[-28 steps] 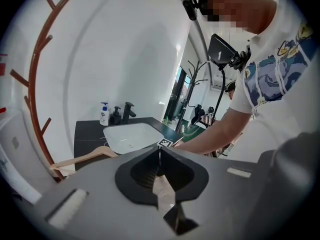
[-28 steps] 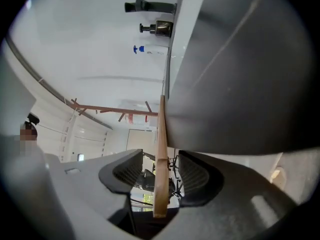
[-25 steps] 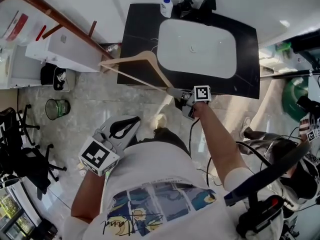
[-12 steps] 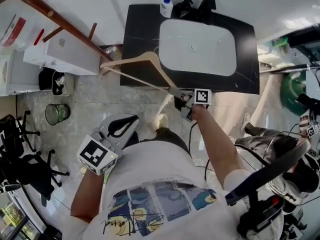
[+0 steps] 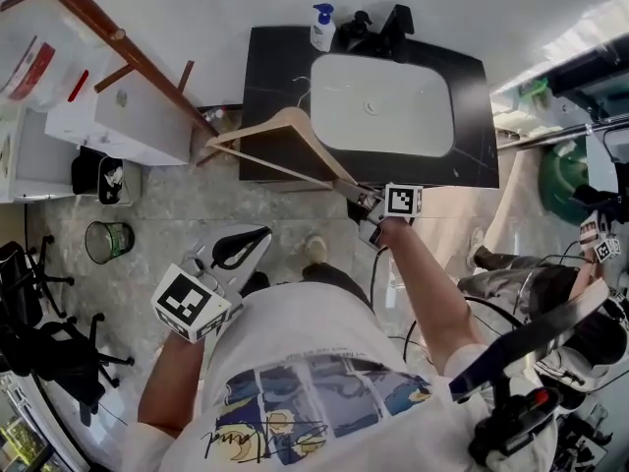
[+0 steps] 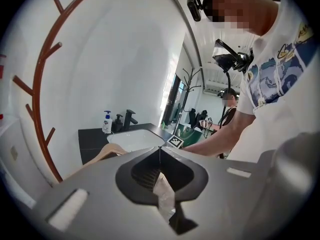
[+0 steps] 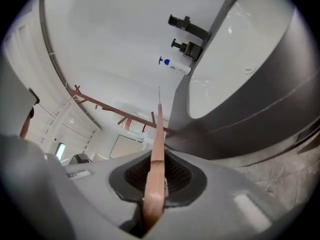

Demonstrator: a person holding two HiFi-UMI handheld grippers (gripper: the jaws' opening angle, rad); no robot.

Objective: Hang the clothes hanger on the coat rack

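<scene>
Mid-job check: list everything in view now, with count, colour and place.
clothes hanger: 1, pale wood, over counter's left edge
coat rack: 1, reddish-brown, upper left by wall
counter: 1, black, ahead
sink basin: 1, white, in the counter
faucet: 1, black, behind basin
soap bottle: 1, white, blue pump, left of faucet
waste bin: 1, dark see-through, floor left
office chair: 1, black, floor far left
left gripper: 1, grey, lower left, fingers together, empty
right gripper: 1, grey, fingers have just been closing, now clamped on hanger's end
</scene>
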